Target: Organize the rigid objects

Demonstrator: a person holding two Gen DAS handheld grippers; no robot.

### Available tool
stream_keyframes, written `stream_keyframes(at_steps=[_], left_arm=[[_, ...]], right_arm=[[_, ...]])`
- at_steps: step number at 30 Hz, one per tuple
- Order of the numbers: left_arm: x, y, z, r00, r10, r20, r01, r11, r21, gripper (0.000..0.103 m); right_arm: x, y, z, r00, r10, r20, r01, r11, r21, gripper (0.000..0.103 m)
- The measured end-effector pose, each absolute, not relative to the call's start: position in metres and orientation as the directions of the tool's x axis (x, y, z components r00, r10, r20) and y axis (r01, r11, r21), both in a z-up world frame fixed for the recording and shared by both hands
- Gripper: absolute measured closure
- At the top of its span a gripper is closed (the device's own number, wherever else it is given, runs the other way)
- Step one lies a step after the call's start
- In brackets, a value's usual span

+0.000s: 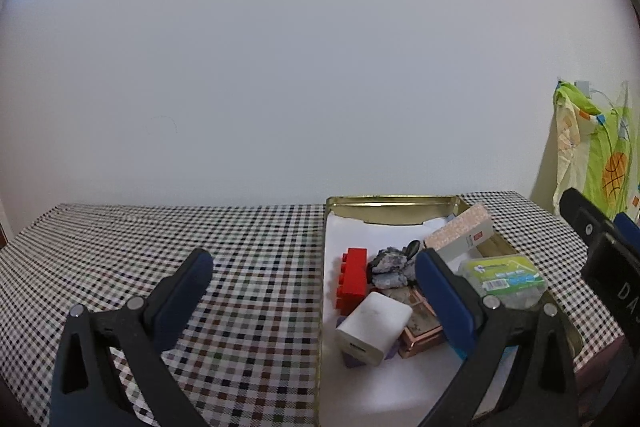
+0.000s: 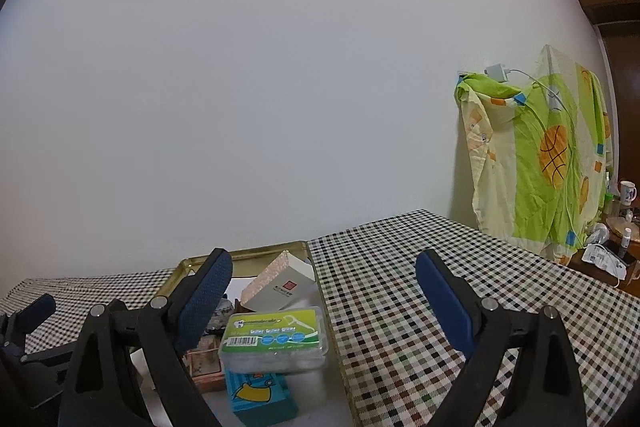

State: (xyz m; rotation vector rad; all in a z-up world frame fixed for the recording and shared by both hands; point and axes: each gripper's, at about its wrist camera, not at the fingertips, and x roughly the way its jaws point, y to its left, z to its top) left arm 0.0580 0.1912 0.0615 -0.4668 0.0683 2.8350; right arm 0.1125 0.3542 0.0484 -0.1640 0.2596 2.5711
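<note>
A gold metal tin (image 1: 392,202) on the checkered table holds a red brick (image 1: 354,277), a grey rock (image 1: 390,267), a white charger (image 1: 374,327), a copper-coloured box (image 1: 420,331), a white carton (image 1: 460,233) and a green floss box (image 1: 504,277). My left gripper (image 1: 316,279) is open and empty, its right finger over the tin. In the right wrist view the tin (image 2: 256,253), the floss box (image 2: 276,339), the carton (image 2: 280,287) and a blue box (image 2: 260,399) show. My right gripper (image 2: 324,291) is open and empty above the tin's right edge.
The checkered tablecloth (image 1: 160,247) spreads left of the tin and, in the right wrist view, to its right (image 2: 440,287). A green-and-yellow cloth (image 2: 540,155) hangs beyond the table's right end. The right gripper's body (image 1: 600,247) shows at the left wrist view's right edge.
</note>
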Motion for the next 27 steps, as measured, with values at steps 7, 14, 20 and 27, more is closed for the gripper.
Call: stream_keyframes(at_steps=[7, 14, 20, 27], left_arm=[[0.063, 0.186, 0.062, -0.921, 0.253, -0.297, -0.266, -0.964, 0.002, 0.0], [0.061, 0.184, 0.06, -0.922, 0.258, -0.29, -0.268, -0.963, -0.005, 0.001], [0.067, 0.179, 0.059, -0.924, 0.26, -0.28, -0.271, -0.963, 0.0, 0.001], [0.068, 0.179, 0.059, -0.925, 0.257, -0.281, -0.268, -0.963, 0.001, 0.0]], right_arm=[[0.127, 0.337, 0.056, -0.847, 0.528, -0.06, -0.531, -0.835, 0.145, 0.008], [0.136, 0.325, 0.06, -0.842, 0.539, -0.011, -0.537, -0.837, 0.104, 0.005], [0.146, 0.321, 0.061, -0.836, 0.548, 0.022, -0.544, -0.833, 0.098, 0.001], [0.151, 0.322, 0.059, -0.844, 0.536, 0.02, -0.533, -0.842, 0.088, 0.001]])
